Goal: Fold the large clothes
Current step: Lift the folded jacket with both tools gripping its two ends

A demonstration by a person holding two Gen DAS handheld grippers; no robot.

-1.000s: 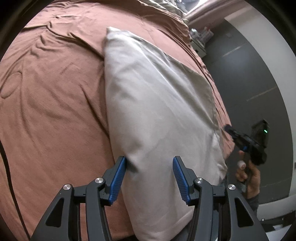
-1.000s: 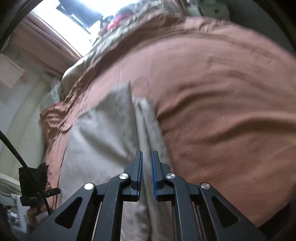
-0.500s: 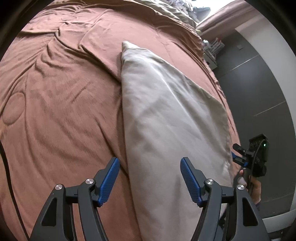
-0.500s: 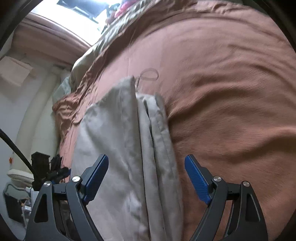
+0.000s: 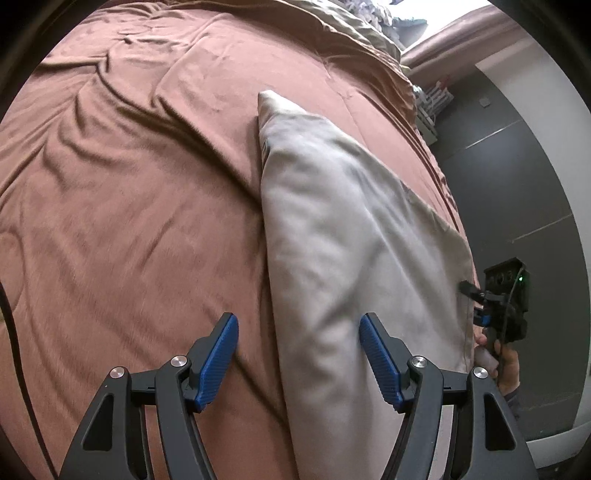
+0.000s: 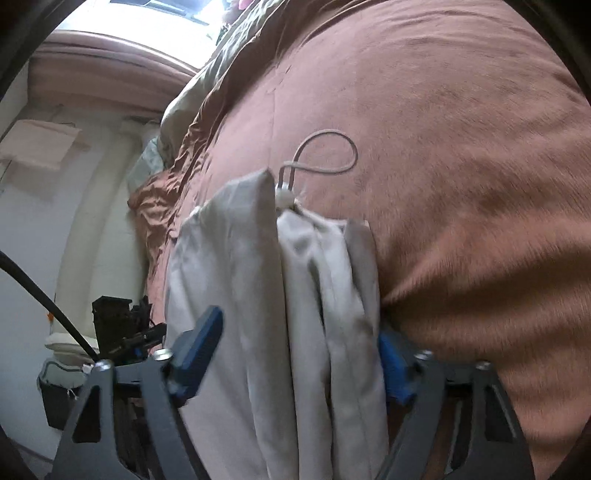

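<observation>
A folded beige garment [image 5: 343, 236] lies on a brown bedspread [image 5: 129, 206]. My left gripper [image 5: 299, 354] is open above its near left edge, holding nothing. In the right wrist view the garment [image 6: 288, 302] shows as several stacked folds with a white drawstring loop [image 6: 328, 155] at its far end. My right gripper [image 6: 295, 354] is open, its jaws spread on either side of the folded edge. The right gripper also shows in the left wrist view [image 5: 498, 306] at the garment's right edge.
The bedspread [image 6: 461, 147] covers the bed, with rumpled olive bedding [image 5: 354, 26] at the far end. A dark wall [image 5: 517, 177] is right of the bed. A white wall and dark bin [image 6: 59, 398] stand left in the right wrist view.
My right gripper was shut on the folded garment edge a second ago; it has opened wide and let go. My left gripper has opened wider and pulled back a little. The garment lies flat.
</observation>
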